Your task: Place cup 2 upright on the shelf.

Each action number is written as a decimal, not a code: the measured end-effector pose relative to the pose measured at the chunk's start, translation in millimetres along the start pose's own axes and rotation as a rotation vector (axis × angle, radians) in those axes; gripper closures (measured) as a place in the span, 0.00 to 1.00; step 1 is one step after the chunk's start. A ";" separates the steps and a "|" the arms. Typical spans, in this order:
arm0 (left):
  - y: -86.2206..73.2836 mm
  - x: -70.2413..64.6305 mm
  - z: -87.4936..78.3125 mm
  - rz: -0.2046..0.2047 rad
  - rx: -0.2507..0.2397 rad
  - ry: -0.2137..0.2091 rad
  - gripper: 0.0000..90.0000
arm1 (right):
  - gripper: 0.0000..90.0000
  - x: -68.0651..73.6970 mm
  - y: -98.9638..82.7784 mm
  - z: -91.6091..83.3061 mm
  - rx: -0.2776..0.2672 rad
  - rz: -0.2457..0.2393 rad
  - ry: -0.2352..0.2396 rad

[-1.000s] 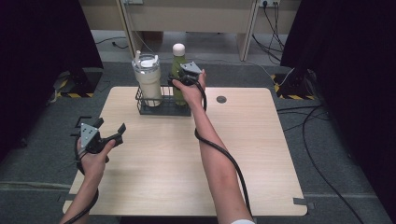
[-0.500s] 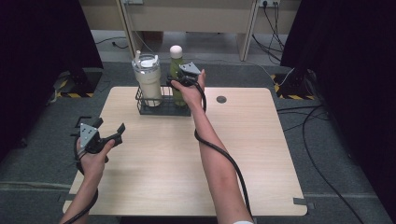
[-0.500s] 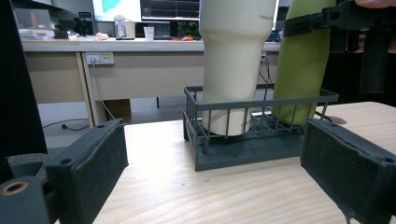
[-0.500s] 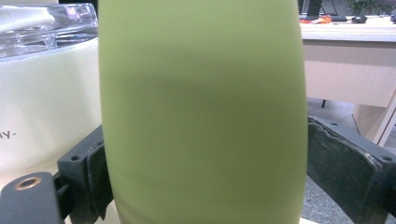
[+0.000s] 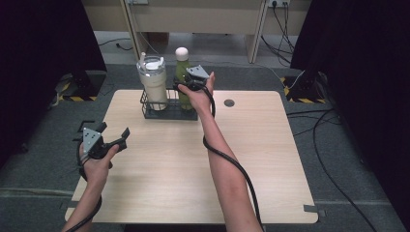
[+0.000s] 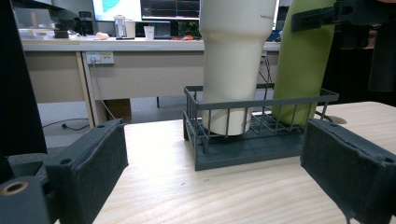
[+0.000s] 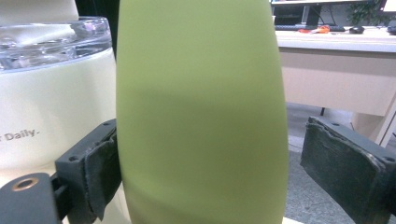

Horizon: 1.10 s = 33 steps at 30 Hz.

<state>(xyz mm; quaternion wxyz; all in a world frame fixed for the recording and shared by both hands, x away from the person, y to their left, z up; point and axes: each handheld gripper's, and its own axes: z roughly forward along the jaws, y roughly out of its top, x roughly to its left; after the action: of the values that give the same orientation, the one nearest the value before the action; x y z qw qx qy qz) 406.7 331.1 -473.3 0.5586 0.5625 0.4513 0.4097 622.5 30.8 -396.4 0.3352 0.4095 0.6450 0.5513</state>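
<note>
- At the far edge of the wooden table (image 5: 193, 164), a dark wire basket (image 5: 167, 112) holds two drink vessels upright, side by side.
- Inside the basket, the green bottle (image 5: 182, 82) with a cream cap stands in the right-hand part, and the cream tumbler (image 5: 153, 84) with a clear lid stands just to its left, very close to it; whether they touch cannot be told.
- Around the green bottle, the right gripper (image 7: 205, 177) has its jaws spread wide: the left jaw pad lies against the bottle's side, while the right jaw stands clear of it with a gap between, so nothing is clamped.
- From the high view, the right gripper (image 5: 186, 86) sits at the bottle's mid-height, above the basket rim, with the person's right hand (image 5: 198, 94) behind it.
- Well apart from the basket, near the table's front-left edge, the left gripper (image 5: 112, 140) is held with its jaws wide apart and nothing between them.
- Seen along the left gripper's jaws, the basket (image 6: 261, 144), tumbler (image 6: 233, 60) and bottle (image 6: 303, 65) lie straight ahead.
</note>
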 end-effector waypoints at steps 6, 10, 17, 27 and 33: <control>-0.5 -0.1 0.0 0.002 0.004 0.002 0.07 | 0.11 -0.3 -0.7 -6.0 -0.006 -0.017 0.009; -0.9 -0.2 0.0 0.002 0.003 0.002 0.07 | 0.11 -1.2 0.0 -11.9 -0.012 -0.018 0.012; -1.9 0.5 -0.1 0.003 0.008 0.005 0.07 | 0.13 -4.5 -0.5 -22.8 -0.015 -0.022 0.017; -3.5 1.1 -0.1 0.003 0.014 0.008 0.07 | 0.14 -8.2 -3.4 -42.9 -0.018 -0.022 0.038; -2.3 1.8 -1.4 0.006 0.012 0.015 0.07 | 0.15 -19.6 -3.3 -59.1 -0.023 -0.010 0.020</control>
<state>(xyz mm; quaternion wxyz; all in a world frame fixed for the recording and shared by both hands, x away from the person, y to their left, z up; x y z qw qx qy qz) 405.7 333.1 -475.7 0.5507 0.5642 0.4559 0.4130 578.4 -12.8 -390.2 0.3361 0.3968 0.6440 0.5611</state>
